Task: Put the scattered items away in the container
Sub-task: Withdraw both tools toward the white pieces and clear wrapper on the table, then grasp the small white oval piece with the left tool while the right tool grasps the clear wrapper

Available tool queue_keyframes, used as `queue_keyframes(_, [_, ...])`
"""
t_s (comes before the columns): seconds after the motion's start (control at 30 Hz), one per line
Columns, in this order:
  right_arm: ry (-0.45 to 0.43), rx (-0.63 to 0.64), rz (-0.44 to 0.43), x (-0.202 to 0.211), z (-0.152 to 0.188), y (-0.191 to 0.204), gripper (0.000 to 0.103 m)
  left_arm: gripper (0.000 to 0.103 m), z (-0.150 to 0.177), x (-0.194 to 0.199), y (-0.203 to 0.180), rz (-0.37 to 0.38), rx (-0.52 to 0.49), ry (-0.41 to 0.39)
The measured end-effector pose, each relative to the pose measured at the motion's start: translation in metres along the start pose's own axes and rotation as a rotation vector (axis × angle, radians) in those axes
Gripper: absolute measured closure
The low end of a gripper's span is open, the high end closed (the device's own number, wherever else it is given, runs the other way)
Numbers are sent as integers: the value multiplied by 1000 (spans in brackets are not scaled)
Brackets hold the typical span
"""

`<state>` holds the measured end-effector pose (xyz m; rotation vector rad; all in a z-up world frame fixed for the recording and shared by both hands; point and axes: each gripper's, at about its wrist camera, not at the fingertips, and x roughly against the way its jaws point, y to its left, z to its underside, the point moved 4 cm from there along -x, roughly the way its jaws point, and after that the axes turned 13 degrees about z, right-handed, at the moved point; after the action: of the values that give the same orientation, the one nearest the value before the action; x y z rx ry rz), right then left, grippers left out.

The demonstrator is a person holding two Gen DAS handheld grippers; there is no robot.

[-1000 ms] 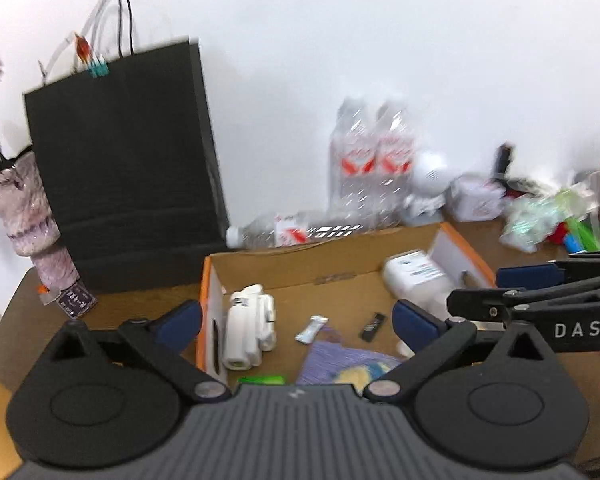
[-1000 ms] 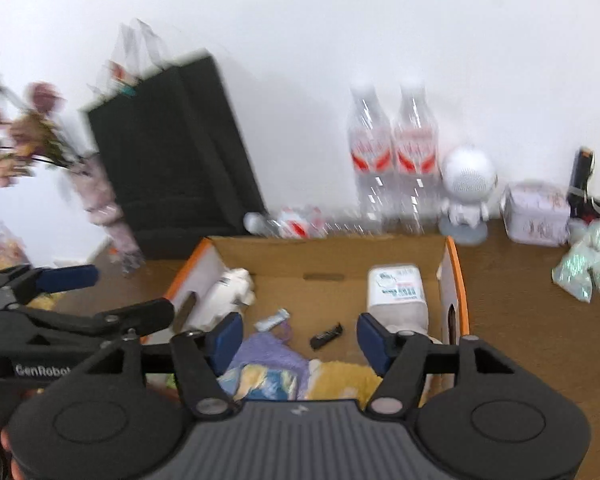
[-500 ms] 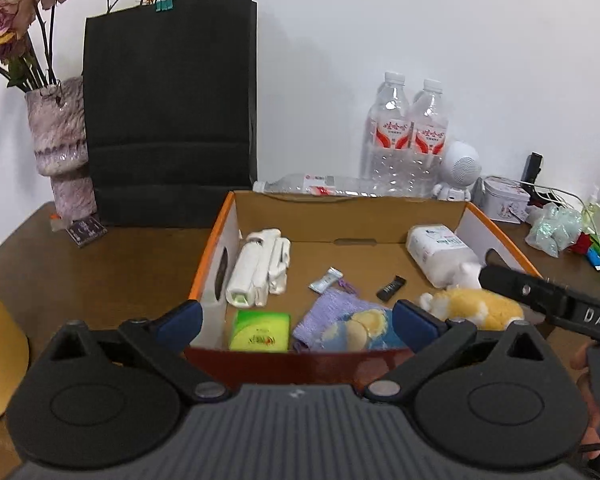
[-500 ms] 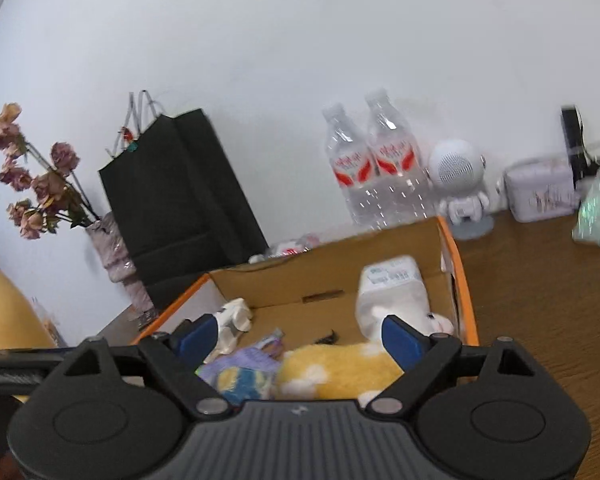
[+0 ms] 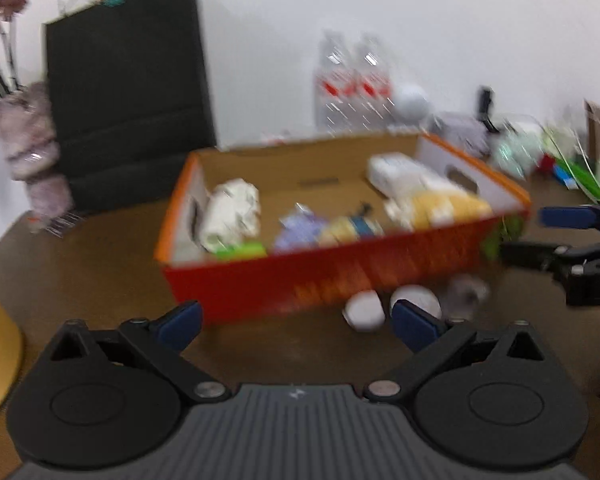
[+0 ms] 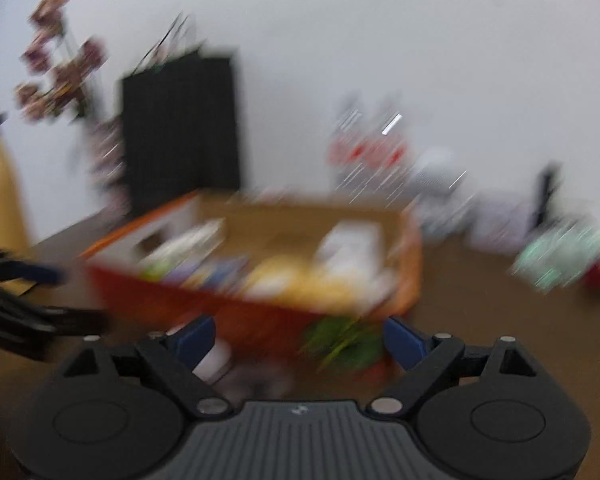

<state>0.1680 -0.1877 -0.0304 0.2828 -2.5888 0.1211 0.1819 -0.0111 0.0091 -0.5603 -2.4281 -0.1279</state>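
An orange cardboard box (image 5: 332, 276) stands on the brown table and holds a yellow plush toy (image 5: 440, 204), a white bottle (image 5: 396, 170), a white device (image 5: 230, 212) and small packets. Two white round items (image 5: 364, 310) and a green leafy item (image 5: 504, 232) lie on the table in front of the box. My left gripper (image 5: 296, 322) is open and empty, just in front of the box. My right gripper (image 6: 300, 338) is open and empty, near the green item (image 6: 340, 340). It also shows at the right of the left wrist view (image 5: 560, 232). Both views are blurred.
A black paper bag (image 5: 128, 92) and a vase of dried flowers (image 5: 32, 148) stand behind the box at the left. Water bottles (image 5: 352, 84), a white round speaker (image 5: 412, 106) and a clutter of small things (image 5: 540, 152) stand at the back right.
Both grippers have pulled back from over the box and dropped lower, so the box's front wall and the items on the table in front of it now show. Both stay open.
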Motion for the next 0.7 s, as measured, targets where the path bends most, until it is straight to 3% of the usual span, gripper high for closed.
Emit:
queue_keyframes(0.07, [10, 40, -18, -8, 9, 13, 20, 13, 7, -11, -4, 4, -21, 26])
queue_keyframes(0.13, [19, 78, 23, -18, 14, 19, 24, 18, 8, -18, -4, 14, -20, 35])
queue_keyframes(0.3, [75, 40, 5, -38, 18, 15, 36, 23, 3, -27, -4, 58, -5, 24])
queue_keyframes(0.43, [100, 60, -7, -39, 23, 18, 46, 41, 0, -39, -7, 78, 3, 45])
queue_keyframes(0.57, [89, 99, -13, -36, 24, 24, 65, 57, 0, -46, -8, 100, 27, 69])
queue_keyframes(0.63, [83, 118, -11, -35, 23, 28, 67, 64, 0, -49, -11, 110, 35, 78])
queue_keyframes(0.7, [77, 130, -6, -34, 22, 31, 79, 75, -1, -51, -12, 115, 47, 75])
